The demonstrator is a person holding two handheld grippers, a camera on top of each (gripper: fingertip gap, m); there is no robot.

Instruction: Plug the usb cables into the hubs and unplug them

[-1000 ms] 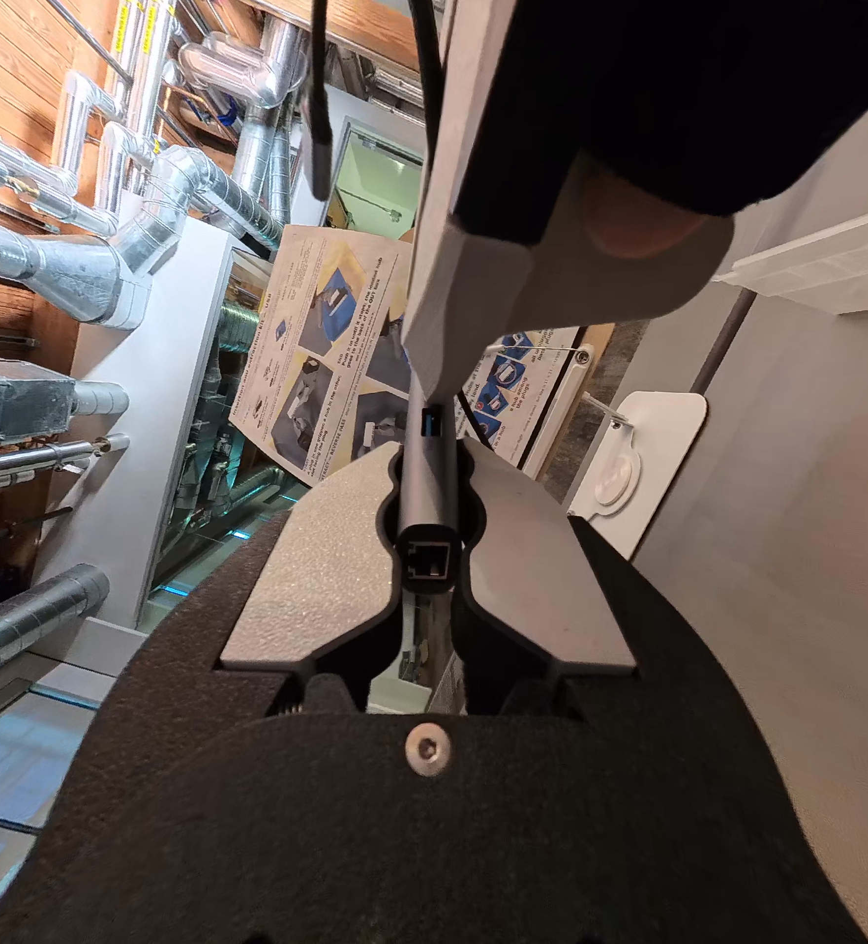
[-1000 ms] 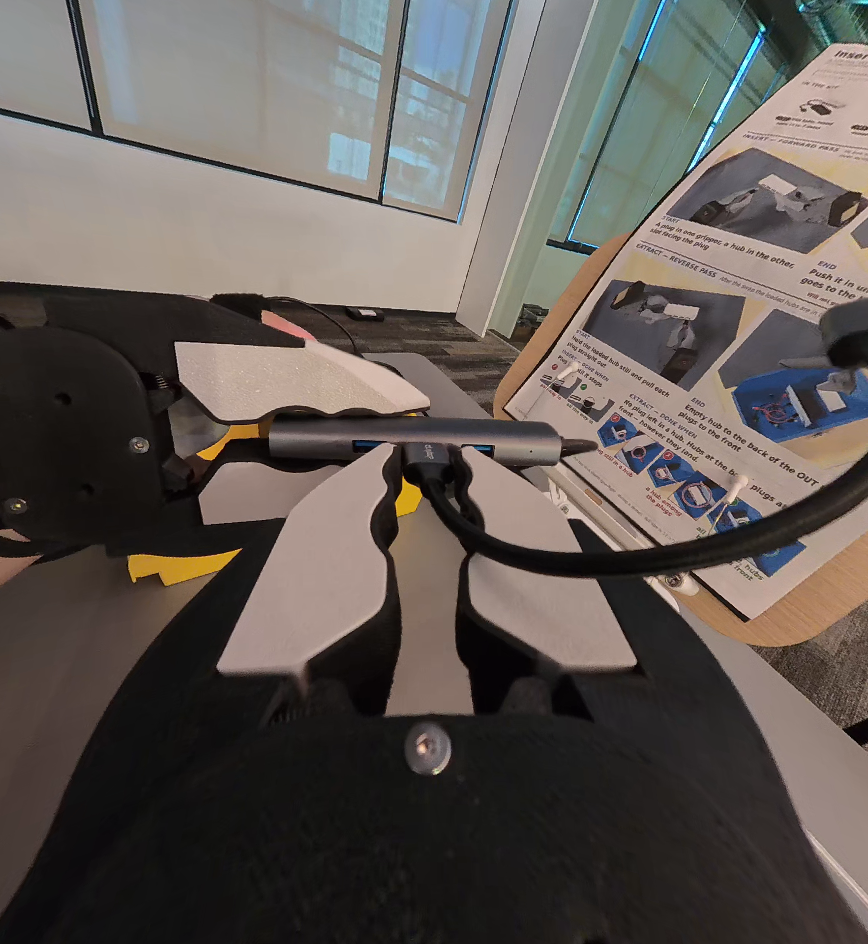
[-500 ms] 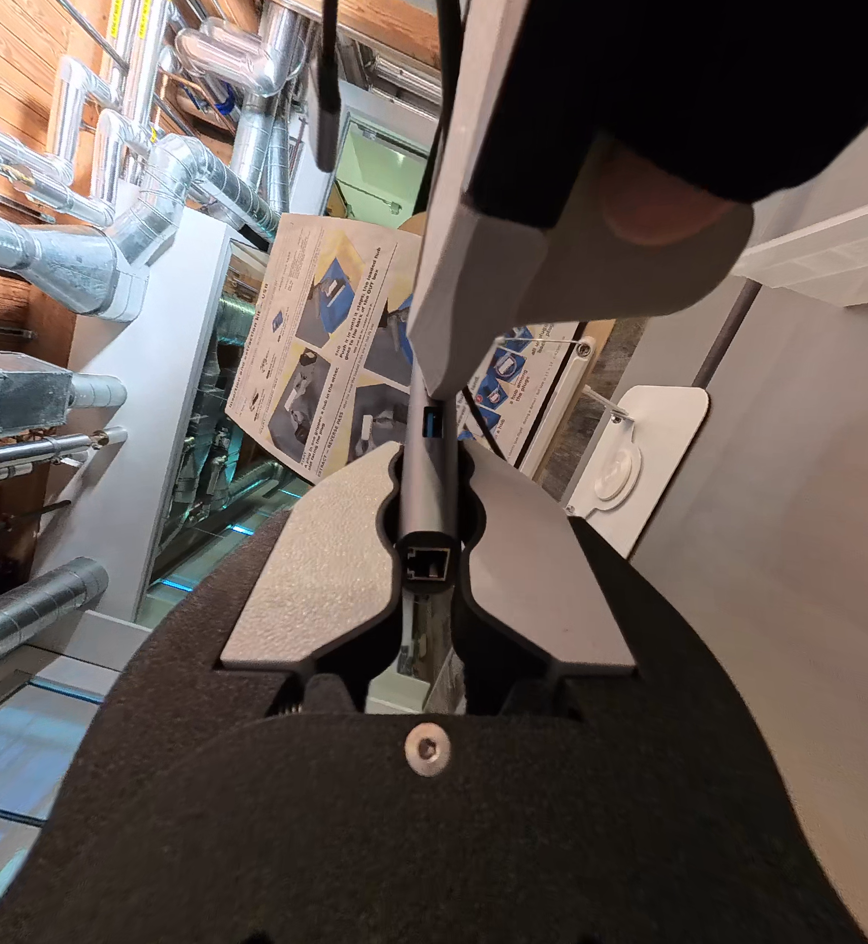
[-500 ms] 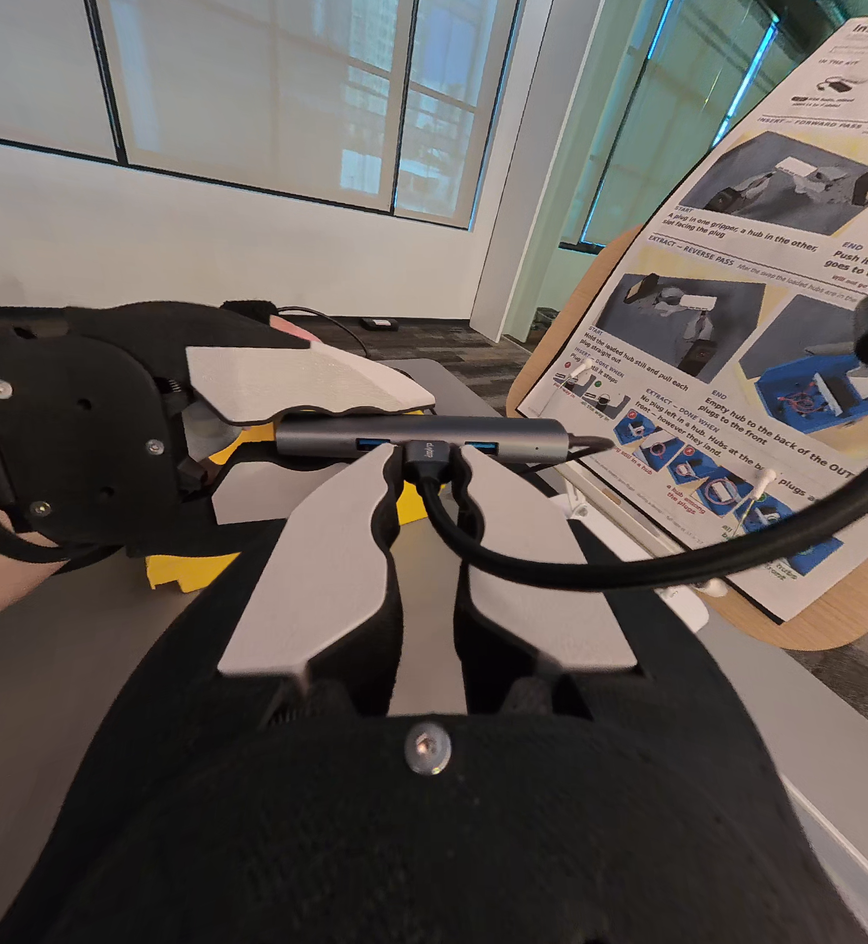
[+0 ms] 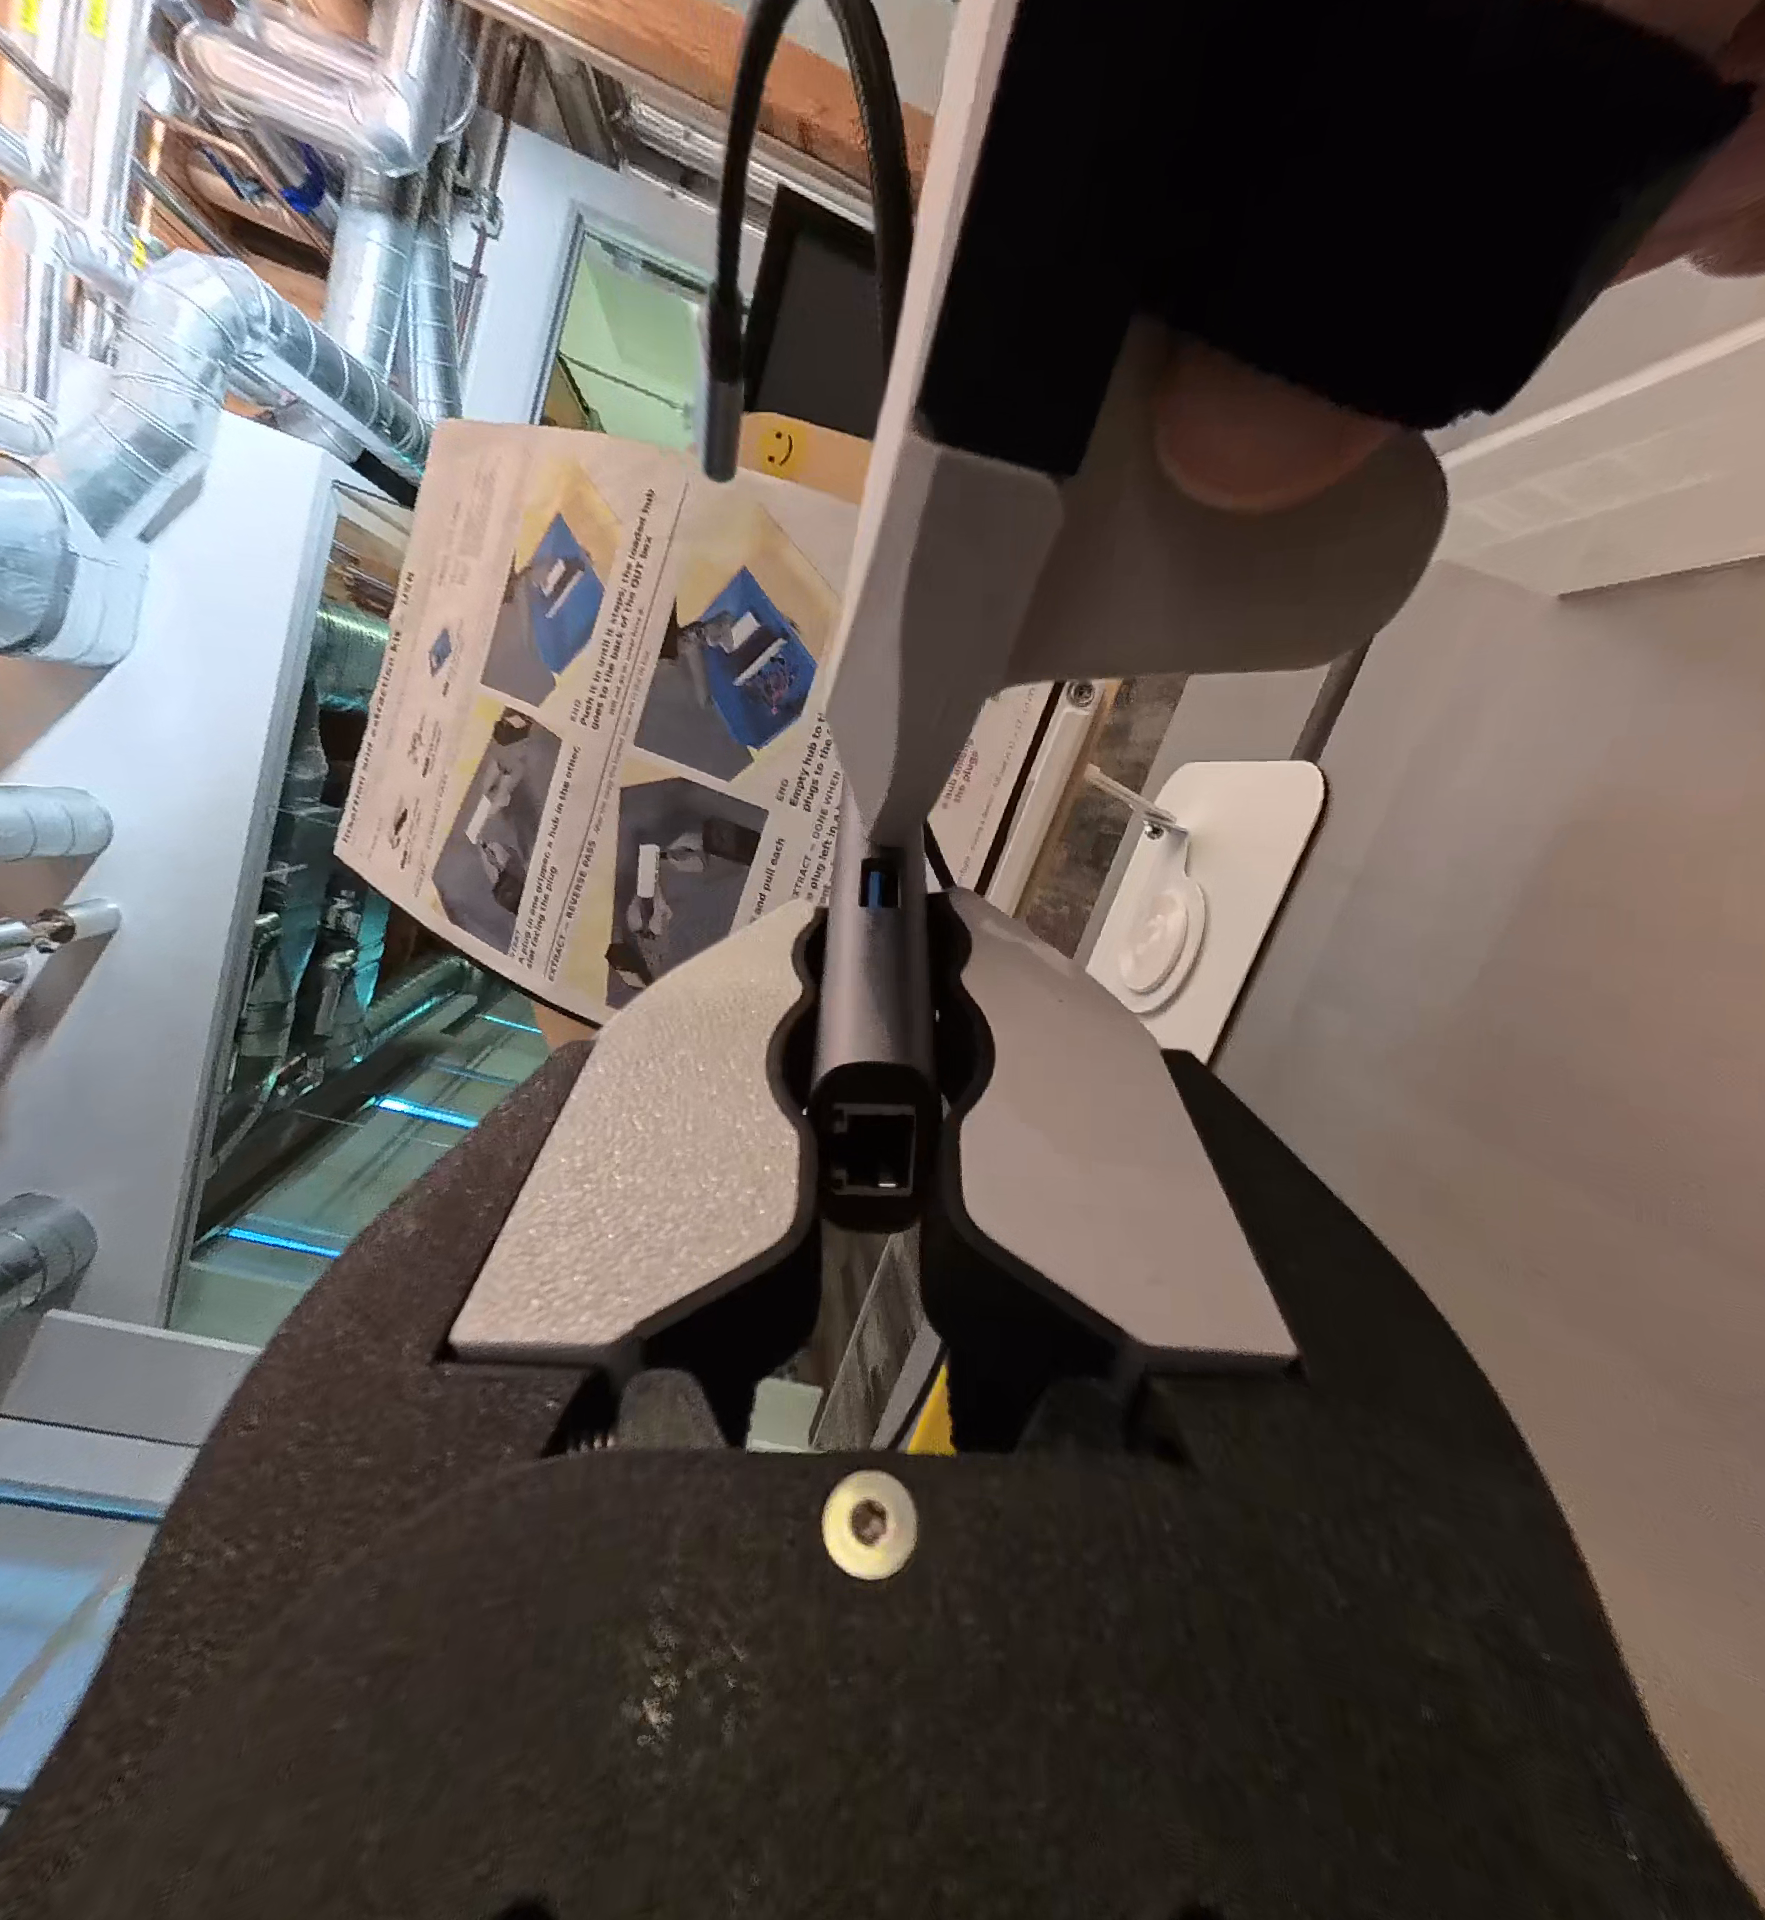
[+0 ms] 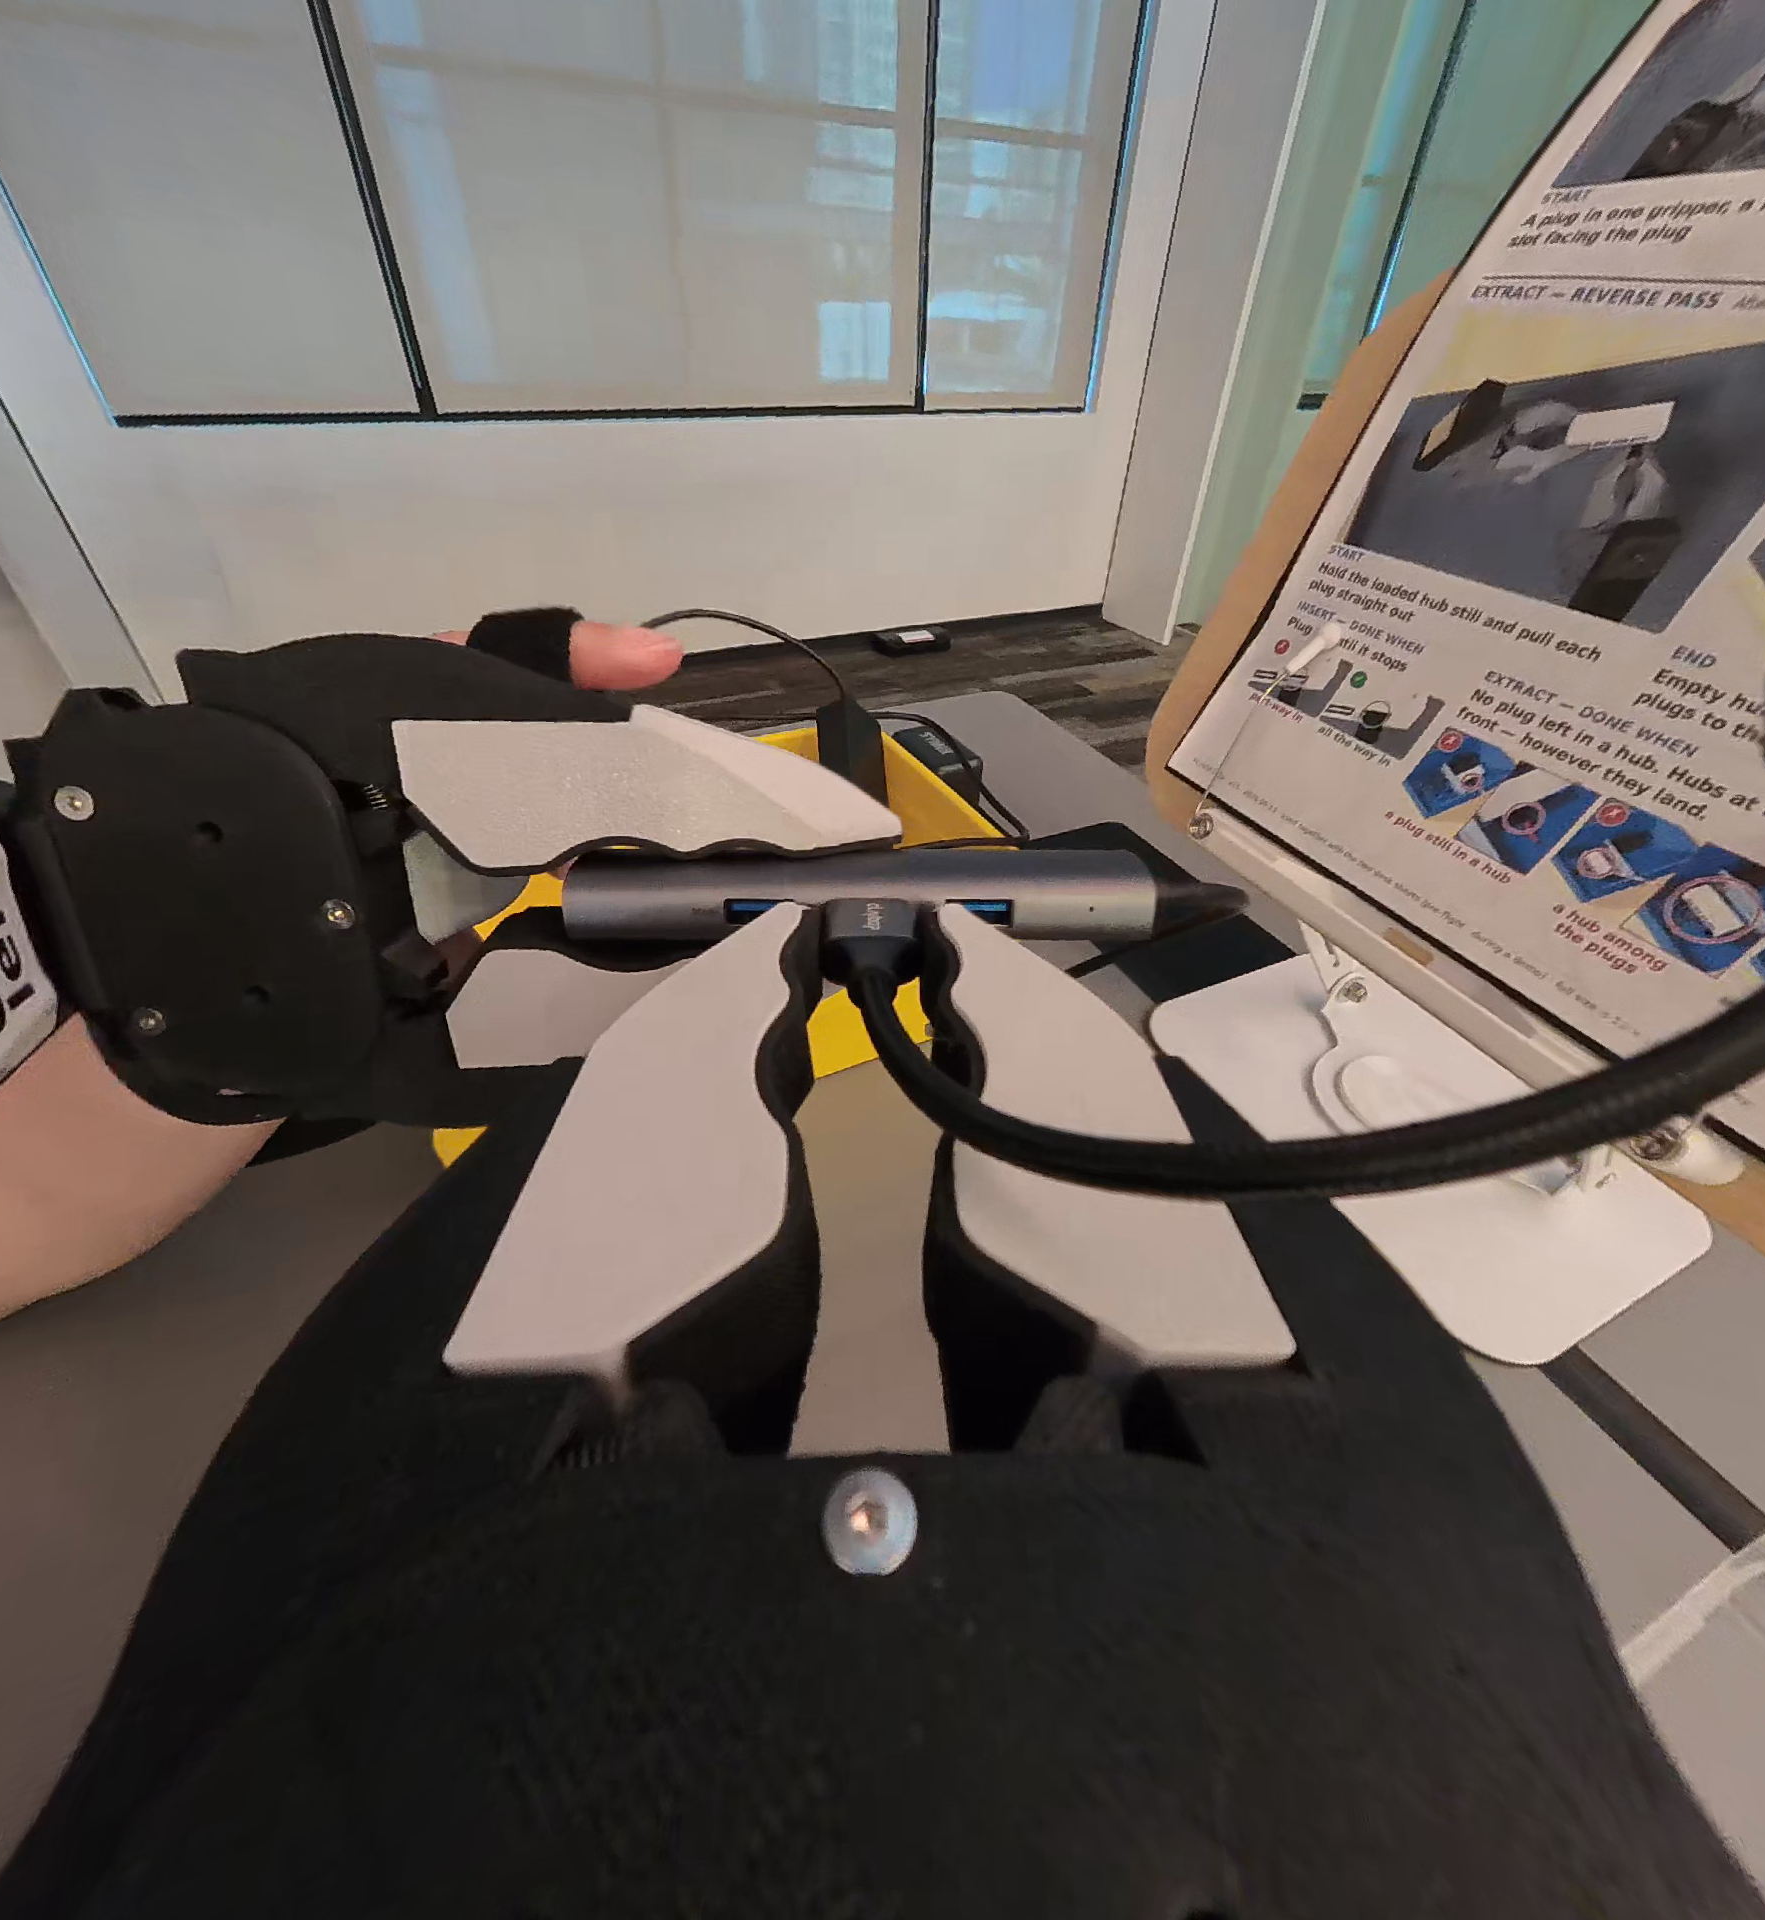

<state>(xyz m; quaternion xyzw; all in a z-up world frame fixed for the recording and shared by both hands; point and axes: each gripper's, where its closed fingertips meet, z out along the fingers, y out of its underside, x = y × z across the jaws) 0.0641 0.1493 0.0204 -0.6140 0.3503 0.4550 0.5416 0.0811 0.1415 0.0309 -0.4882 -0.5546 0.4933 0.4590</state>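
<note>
My left gripper (image 6: 670, 894) clamps the grey hub (image 6: 857, 894) level above the bench (image 6: 234, 1226). My right gripper (image 6: 867, 935) pinches the black cable's plug (image 6: 867, 920), seated in the hub's side port. An instruction board (image 6: 1543, 644) stands close on the right; open bench lies left.

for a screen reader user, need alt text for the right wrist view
The right tool grips a black USB plug seated in a grey USB hub, which the left tool holds level above a yellow tray; an instruction sheet stands right.
</note>
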